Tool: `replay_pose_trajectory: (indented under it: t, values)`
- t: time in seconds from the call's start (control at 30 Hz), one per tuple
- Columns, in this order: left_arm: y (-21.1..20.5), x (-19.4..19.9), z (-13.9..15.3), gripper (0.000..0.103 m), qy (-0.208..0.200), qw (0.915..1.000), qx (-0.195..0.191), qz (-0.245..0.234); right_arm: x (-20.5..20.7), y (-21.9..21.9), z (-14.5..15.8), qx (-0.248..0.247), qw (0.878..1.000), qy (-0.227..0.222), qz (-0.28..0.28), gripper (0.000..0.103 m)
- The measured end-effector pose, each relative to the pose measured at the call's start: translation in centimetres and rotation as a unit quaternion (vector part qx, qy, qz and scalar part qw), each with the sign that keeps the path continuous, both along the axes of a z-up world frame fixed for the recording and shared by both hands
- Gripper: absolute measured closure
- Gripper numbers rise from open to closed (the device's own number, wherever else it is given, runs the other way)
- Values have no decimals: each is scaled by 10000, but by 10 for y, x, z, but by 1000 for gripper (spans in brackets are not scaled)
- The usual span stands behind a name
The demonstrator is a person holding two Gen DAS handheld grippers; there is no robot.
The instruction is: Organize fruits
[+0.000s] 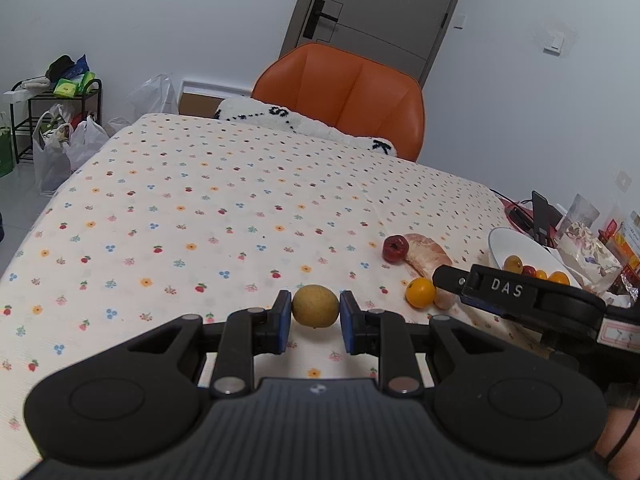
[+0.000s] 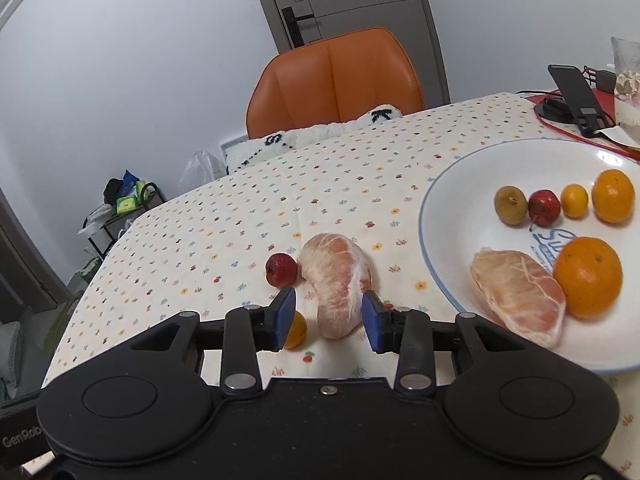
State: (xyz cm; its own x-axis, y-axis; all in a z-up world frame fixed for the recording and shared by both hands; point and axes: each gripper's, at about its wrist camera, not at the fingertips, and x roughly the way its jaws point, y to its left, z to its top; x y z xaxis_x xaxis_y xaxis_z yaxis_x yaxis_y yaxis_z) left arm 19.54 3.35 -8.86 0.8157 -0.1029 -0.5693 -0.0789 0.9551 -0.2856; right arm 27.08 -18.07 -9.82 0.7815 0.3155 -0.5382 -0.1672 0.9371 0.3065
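Observation:
My left gripper (image 1: 315, 316) is shut on a round brown-green fruit (image 1: 315, 306), with both blue pads against its sides just above the flowered tablecloth (image 1: 200, 208). My right gripper (image 2: 329, 316) is open and straddles the near end of a peeled pomelo segment (image 2: 336, 284) lying on the cloth. Its right pad is close to the segment and its left pad stands apart. A small red fruit (image 2: 281, 269) and a small orange (image 2: 296, 330) lie left of that segment. The white plate (image 2: 432, 216) on the right holds another pomelo segment (image 2: 518, 296), a big orange (image 2: 588, 277) and several small fruits.
An orange chair (image 1: 340, 92) with a white cushion (image 1: 304, 120) stands at the table's far side. A phone stand (image 2: 576, 100), a red cable and snack packets (image 1: 588, 248) crowd the right end behind the plate. Bags and a rack (image 1: 56, 120) stand on the floor at left.

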Motion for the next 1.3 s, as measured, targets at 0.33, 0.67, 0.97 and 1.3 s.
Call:
replay_pose_trajectory:
  t: [0.33,0.67,0.97,1.3]
  values:
    - [-2,-6,6,79,-26,10000,82,40,5,-10,-3,152,9995,263,53,93]
    - [-14,-11,11,79,-61,9998,172,-17,-15,-22,-11,431,9978,331,374,103]
    - [-9,-14,11,79,-73,9998,166,25,-7,-9,-7,90,9995,185,233,79]
    - [7,-12,7,79,-36,9999,45,151,6,8,-6,-209,9994,93,260,63]
